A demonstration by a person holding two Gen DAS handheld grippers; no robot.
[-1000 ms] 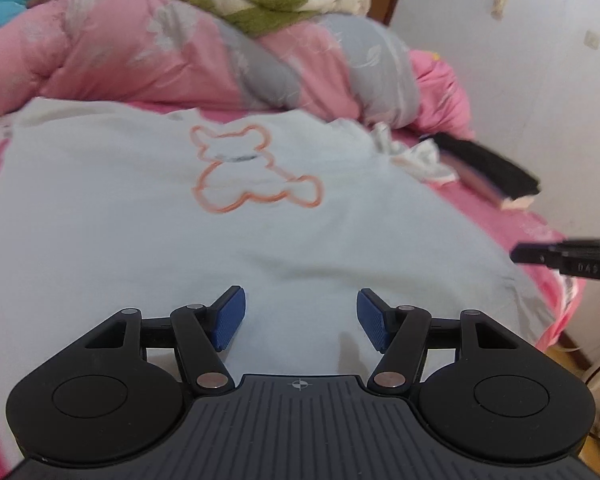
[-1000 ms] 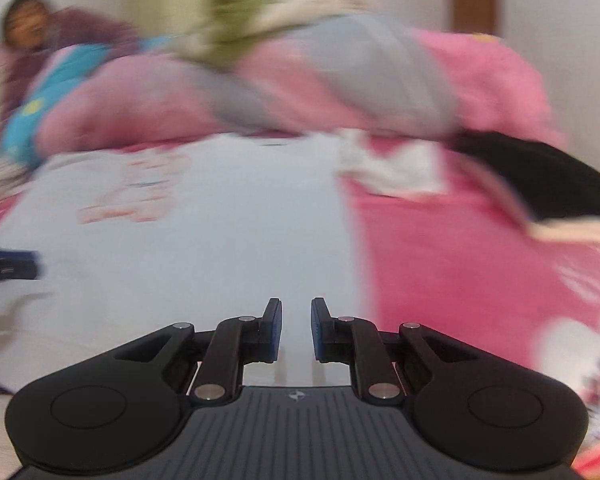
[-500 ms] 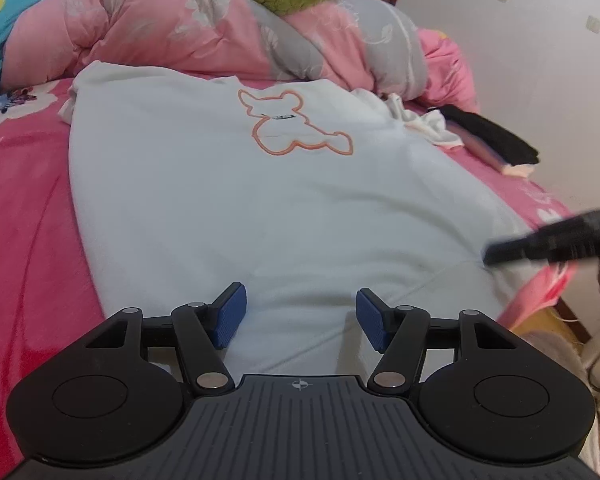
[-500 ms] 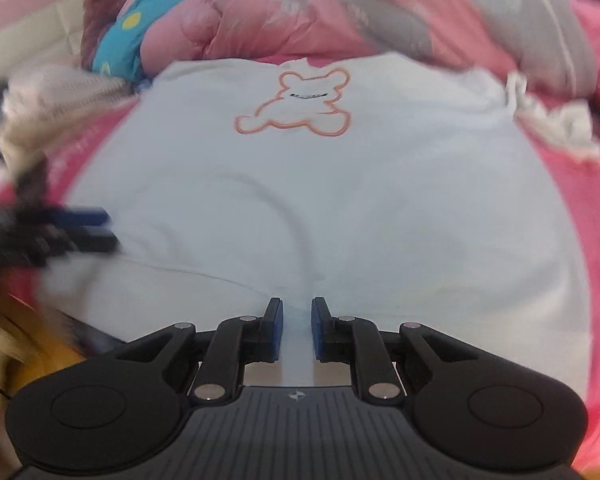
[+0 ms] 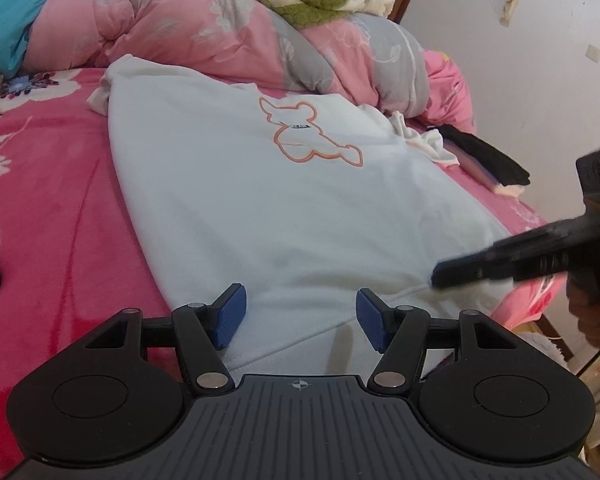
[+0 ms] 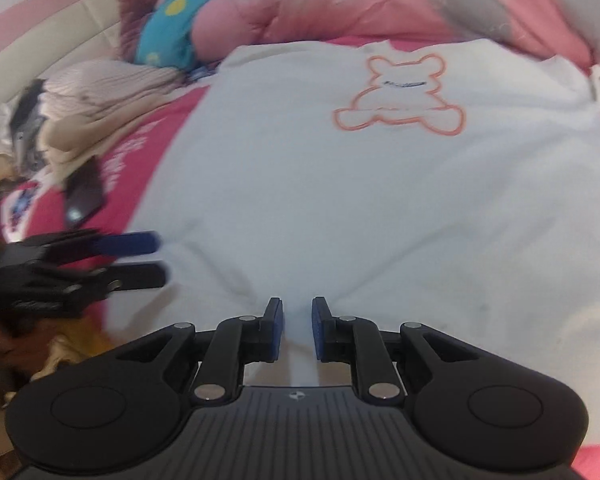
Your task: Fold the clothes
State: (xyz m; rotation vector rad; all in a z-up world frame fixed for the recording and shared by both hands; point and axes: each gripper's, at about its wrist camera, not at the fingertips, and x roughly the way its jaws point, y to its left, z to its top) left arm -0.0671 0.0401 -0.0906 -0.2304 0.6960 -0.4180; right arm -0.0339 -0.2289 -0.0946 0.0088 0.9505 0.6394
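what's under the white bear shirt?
The white shirt lies spread on the pink bedsheet, which shows along its left and right edges. A small white cloth pokes out at its far right corner. Whatever lies under the shirt's middle is covered.

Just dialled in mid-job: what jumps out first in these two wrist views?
A pale blue sweatshirt with an orange bear outline lies spread flat across the pink bedspread, filling the middle of both views. Behind it a pink and grey quilt is heaped along the far side. The left gripper hangs open over the near hem, and the right gripper has fabric between its narrowed fingers.
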